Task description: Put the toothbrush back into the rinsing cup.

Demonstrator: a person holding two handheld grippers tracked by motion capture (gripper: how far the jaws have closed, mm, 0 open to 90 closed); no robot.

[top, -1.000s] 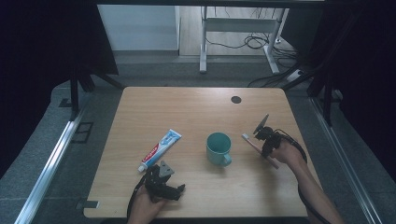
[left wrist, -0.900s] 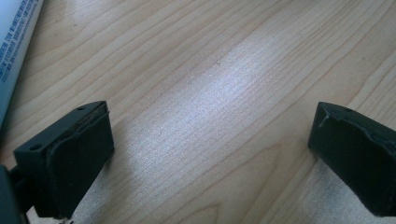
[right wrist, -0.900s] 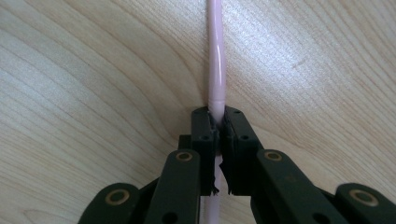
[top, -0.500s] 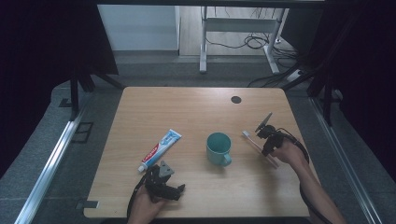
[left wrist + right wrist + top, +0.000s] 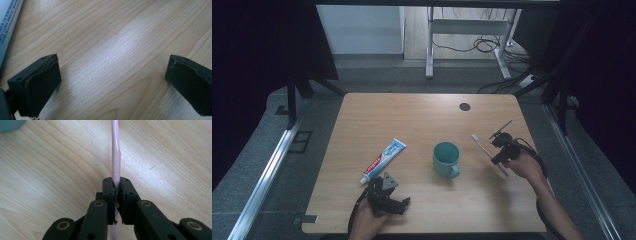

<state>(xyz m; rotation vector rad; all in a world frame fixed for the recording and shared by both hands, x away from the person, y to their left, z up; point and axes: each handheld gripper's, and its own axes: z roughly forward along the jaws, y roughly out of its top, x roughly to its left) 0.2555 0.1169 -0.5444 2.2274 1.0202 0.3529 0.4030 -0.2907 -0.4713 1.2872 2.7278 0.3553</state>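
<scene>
A pink toothbrush (image 5: 484, 147) with a white head sticks up and to the left out of my right gripper (image 5: 501, 152), to the right of a teal mug (image 5: 446, 159). In the right gripper view both jaws press on the pink handle (image 5: 115, 157), which runs straight away over the wood. A toothpaste tube (image 5: 383, 159) lies left of the mug. My left gripper (image 5: 398, 204) rests near the table's front edge, just below the tube. Its jaws stand wide open over bare wood, with the tube's edge (image 5: 7, 27) at the far left.
The wooden table (image 5: 422, 120) has a dark round cable hole (image 5: 464, 106) at the back right. A desk frame and cables stand on the floor beyond the far edge. A metal rail runs along the floor at the left.
The right hand has shifted slightly with the toothbrush in its grip. The left gripper, mug and tube have stayed where they were.
</scene>
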